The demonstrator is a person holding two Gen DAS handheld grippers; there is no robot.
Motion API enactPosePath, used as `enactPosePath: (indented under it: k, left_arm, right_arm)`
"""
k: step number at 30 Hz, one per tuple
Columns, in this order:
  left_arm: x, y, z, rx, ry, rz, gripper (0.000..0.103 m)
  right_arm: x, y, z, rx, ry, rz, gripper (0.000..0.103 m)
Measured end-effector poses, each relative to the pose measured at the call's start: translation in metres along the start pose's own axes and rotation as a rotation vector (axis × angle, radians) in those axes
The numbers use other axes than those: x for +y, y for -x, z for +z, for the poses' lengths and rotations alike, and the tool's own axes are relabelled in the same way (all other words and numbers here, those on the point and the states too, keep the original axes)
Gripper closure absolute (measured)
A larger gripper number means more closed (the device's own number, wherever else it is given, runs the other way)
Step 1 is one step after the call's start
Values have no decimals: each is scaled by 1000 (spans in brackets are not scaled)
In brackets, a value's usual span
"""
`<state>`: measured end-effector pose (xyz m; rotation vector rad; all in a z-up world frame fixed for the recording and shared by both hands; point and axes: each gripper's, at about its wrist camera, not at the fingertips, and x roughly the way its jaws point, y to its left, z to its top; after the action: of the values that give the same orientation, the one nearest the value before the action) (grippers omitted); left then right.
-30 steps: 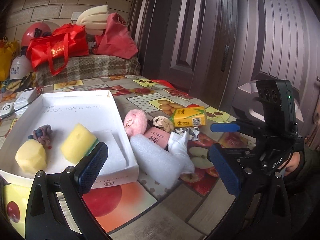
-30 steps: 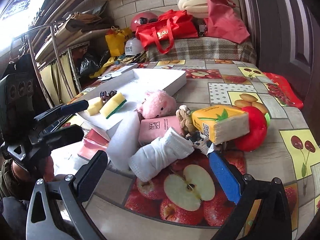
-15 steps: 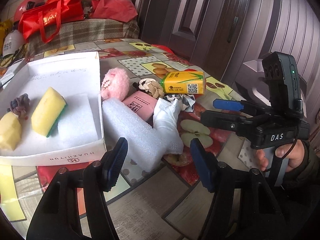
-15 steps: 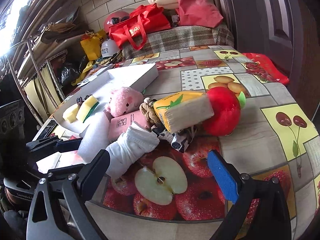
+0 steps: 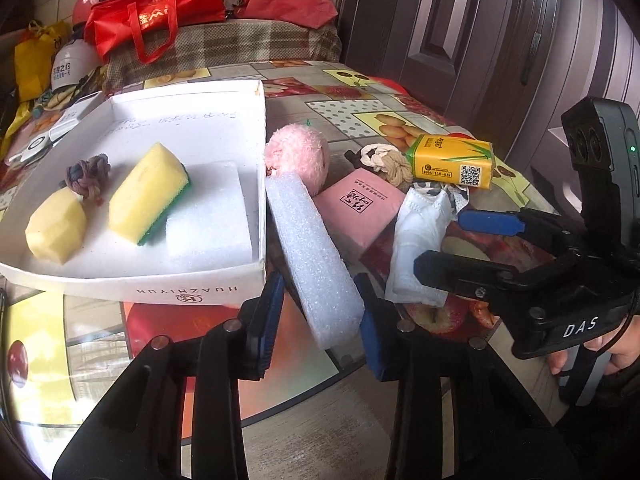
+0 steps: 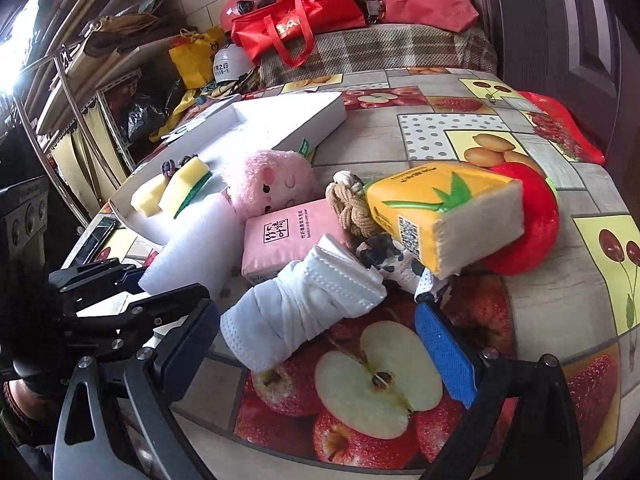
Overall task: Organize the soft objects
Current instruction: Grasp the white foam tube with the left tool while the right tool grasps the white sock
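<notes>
A long white foam bar (image 5: 312, 248) lies on the table beside the white box (image 5: 180, 290). Its near end is between the fingers of my left gripper (image 5: 320, 320), whose jaws are closing; a gap still shows at the left pad (image 5: 270, 316). The box holds a yellow sponge (image 5: 148, 196), a pale yellow foam block (image 5: 56, 226), a rope knot (image 5: 88, 174) and a white foam slab (image 5: 208, 212). My right gripper (image 6: 316, 348) stands open just in front of a rolled white cloth (image 6: 304, 308), with nothing gripped.
A pink plush (image 6: 272, 184), a pink tissue pack (image 6: 288, 236), a knotted rope toy (image 6: 352, 208), a yellow tissue pack (image 6: 440, 212) and a red plush (image 6: 532, 232) are piled behind the cloth. Red bags (image 5: 160, 12) sit on a bench at the back. A dark door (image 5: 480, 40) stands on the right.
My left gripper came down and forward to the foam bar's near end, and its fingers narrowed around it. My right gripper moved in toward the rolled white cloth and stayed wide.
</notes>
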<state>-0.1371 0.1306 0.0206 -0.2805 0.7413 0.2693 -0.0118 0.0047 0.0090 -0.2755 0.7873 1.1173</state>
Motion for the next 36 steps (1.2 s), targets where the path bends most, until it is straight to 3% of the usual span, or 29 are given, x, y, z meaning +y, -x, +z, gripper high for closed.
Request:
enactPosePath:
  k: [1,3,6,7,8,11,14,17,20,22,27,36]
  left_arm:
    - [-1,-3,1,10,-7,18,75]
    - [2,-9,4,21,9,65,76]
    - [10,-20,7,54,45,29,75]
    - [9,-19,7,50,38,8,75]
    - [8,-18,7,42,29,6,76]
    - [2,-8,3,10,-5,-15,84]
    - [-7,10,-3,-53,-56,-37,84]
    - [-12,34,-6,-178,-91,-34,84]
    - [-15,45,-5,-273,-135,51,84]
    - [-9,49,-2,-326,-139,99,84]
    - [21,52,5,-401,-89,190,84]
    - [56,47,16,-436,-20,259,84]
  right_arm:
    - [2,-6,2,10,-2,-20,5]
    - [4,-16,6,29,-15,-52,5]
    - [-1,-26,10,46,-11,-88,5]
    - [-2,-28,10,53,-7,-83,15]
    - [-1,-28,9,57,1,-63,33]
    - [1,-19,4,53,48,-16,45]
    - [-4,3,-5,7,43,44,47]
    - [-3,42,-11,-167,59,69,47]
    - [9,70,-20,-348,120,22,47]
    - [14,75,-21,-409,127,-7,47]
    - [20,62,-9,-419,122,-22,47]
    - [42,27,6,-363,152,4,47]
